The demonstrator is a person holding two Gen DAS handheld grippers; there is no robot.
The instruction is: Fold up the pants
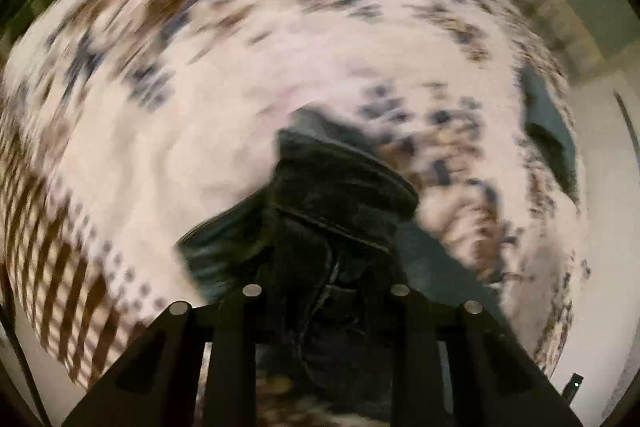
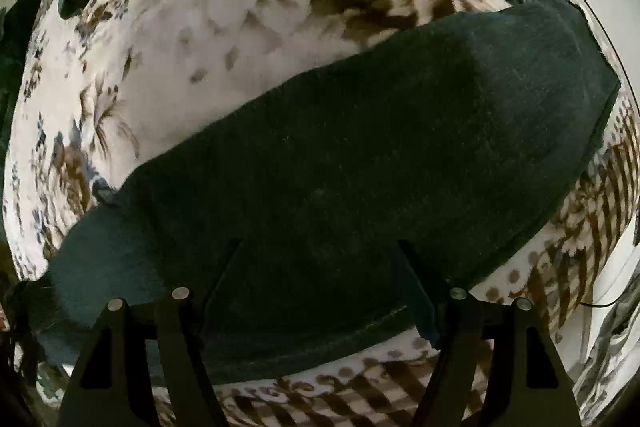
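While the left tool [image 1: 324, 291] pinches a bunched part of the dark pants [image 2: 340, 167] above the floral blanket [image 2: 208, 39], the right tool [image 2: 320, 267] hovers wide open over them; carry the fold across, edges aligned.

Dark pants [image 2: 360, 155] on floral blanket [image 2: 208, 39]

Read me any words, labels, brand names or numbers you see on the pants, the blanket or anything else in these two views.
None can be read.
Dark green pants: plain fabric, no tag or label showing.
White blanket with brown and blue floral print: pattern only, no lettering.
Left wrist view: too motion-blurred to read anything, including the bunched cloth at the left gripper.
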